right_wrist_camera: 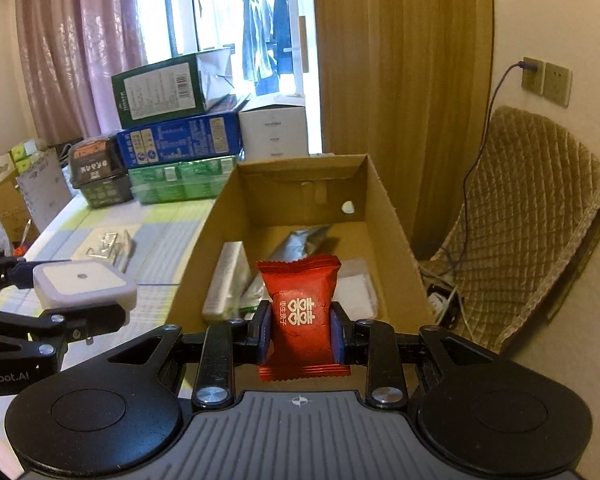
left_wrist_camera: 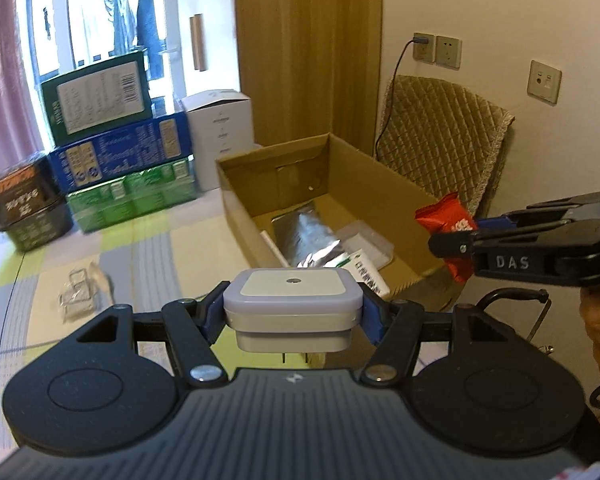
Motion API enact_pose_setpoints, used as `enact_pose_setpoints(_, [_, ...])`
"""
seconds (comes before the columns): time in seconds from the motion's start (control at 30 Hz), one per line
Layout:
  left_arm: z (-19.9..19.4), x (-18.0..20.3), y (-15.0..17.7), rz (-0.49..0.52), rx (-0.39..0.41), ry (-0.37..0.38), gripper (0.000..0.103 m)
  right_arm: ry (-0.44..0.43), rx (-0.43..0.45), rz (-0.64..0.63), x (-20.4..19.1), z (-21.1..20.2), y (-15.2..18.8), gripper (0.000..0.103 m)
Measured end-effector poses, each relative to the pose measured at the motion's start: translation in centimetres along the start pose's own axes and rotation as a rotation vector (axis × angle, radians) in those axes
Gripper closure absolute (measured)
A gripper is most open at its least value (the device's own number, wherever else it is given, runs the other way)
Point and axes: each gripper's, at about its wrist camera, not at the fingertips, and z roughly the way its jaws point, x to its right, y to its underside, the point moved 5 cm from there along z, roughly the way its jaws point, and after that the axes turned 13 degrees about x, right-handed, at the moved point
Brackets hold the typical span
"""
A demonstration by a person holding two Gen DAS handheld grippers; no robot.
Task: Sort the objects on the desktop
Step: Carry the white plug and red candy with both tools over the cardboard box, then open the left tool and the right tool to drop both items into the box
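Note:
My left gripper [left_wrist_camera: 294,314] is shut on a square white plug-in night light [left_wrist_camera: 292,302], held above the table just left of the open cardboard box [left_wrist_camera: 384,184]. That light [right_wrist_camera: 84,286] and the left gripper [right_wrist_camera: 74,300] also show at the left of the right wrist view. My right gripper [right_wrist_camera: 300,330] is shut on a red snack packet [right_wrist_camera: 302,312] with white characters, hanging over the near end of the box [right_wrist_camera: 392,224]. In the left wrist view the red packet [left_wrist_camera: 446,224] sits at the box's right wall in the right gripper [left_wrist_camera: 450,240].
The box holds a silver foil pouch [right_wrist_camera: 300,242], a white tube [right_wrist_camera: 226,280] and a clear bag [right_wrist_camera: 354,280]. Clear packets [left_wrist_camera: 78,294] lie on the checked tablecloth [left_wrist_camera: 148,264]. Stacked cartons [left_wrist_camera: 116,140] stand at the back. A quilted chair [right_wrist_camera: 524,216] stands right of the table.

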Motion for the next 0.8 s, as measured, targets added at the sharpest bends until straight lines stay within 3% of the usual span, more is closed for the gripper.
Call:
enact_pose_setpoints(0.63, [8.3, 2.0, -1.9, -0.038, -0.01, 0.089, 0.043, 0.018, 0.014, 0.028, 4.1, 4.2, -3.1, 0.076])
enact_pose_setpoints(0.8, [8.8, 1.6, -2.2, -0.046, 0.01, 0.099, 0.037, 0.012, 0.006, 0.04, 4.2, 5.0, -2.8, 0.076])
